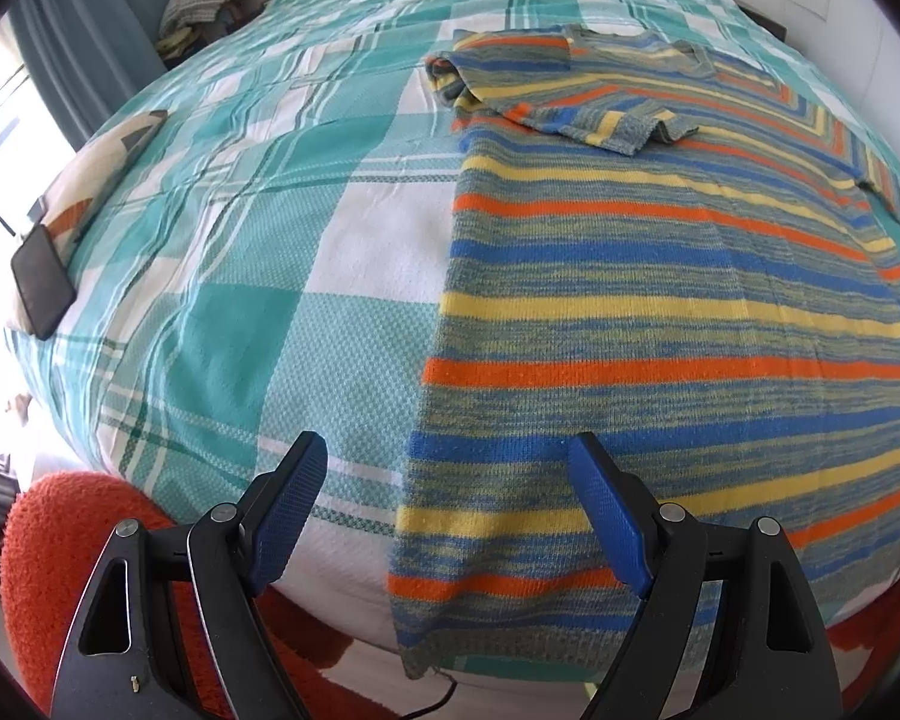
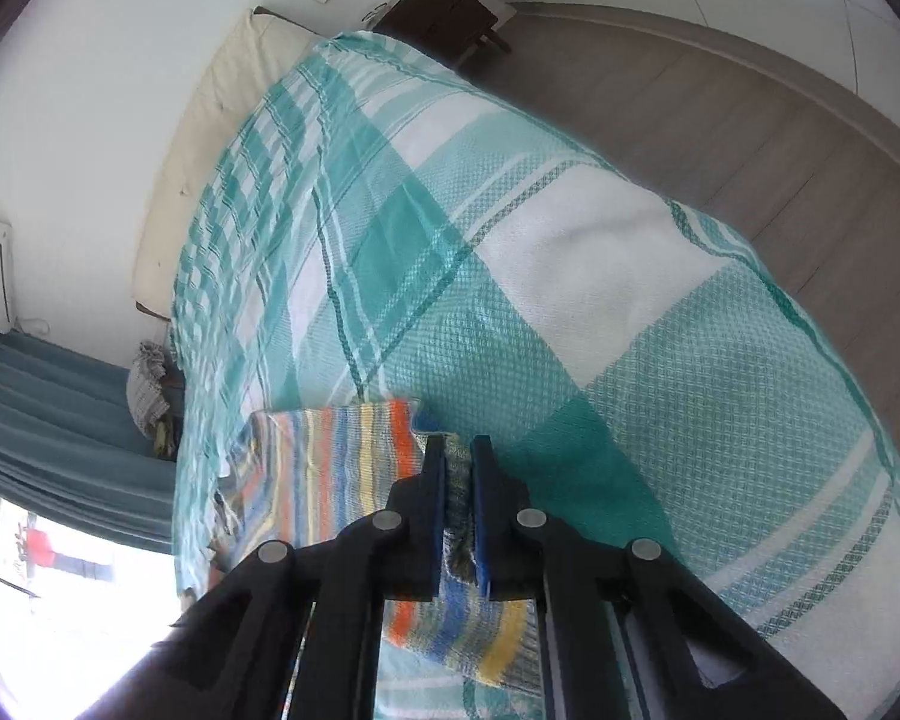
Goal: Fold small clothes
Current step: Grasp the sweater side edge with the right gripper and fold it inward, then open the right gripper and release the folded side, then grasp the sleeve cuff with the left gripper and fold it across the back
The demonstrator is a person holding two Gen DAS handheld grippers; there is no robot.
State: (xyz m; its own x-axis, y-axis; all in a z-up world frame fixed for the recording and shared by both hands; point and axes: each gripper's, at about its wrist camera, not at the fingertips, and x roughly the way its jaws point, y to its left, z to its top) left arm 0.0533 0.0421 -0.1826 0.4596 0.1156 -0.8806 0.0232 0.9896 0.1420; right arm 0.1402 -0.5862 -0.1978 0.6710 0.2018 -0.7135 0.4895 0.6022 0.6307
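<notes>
A knitted sweater (image 1: 630,300) with blue, yellow and orange stripes lies flat on the teal-and-white checked bedspread (image 1: 240,276). Its left sleeve (image 1: 576,114) is folded across the chest. My left gripper (image 1: 444,447) hangs open above the sweater's near left hem corner, one finger over the bedspread and the other over the knit, with nothing between the pads. In the right wrist view my right gripper (image 2: 457,444) is shut on a bunched edge of the sweater (image 2: 342,468), and striped fabric shows between its blue pads (image 2: 437,516) and hangs below them.
A black phone (image 1: 42,288) lies on a cushion at the bed's left edge. An orange shaggy rug (image 1: 60,540) covers the floor below the near edge. Past the far side of the bed are a wooden floor (image 2: 750,138), a dark nightstand (image 2: 444,12) and a cream pillow (image 2: 210,138).
</notes>
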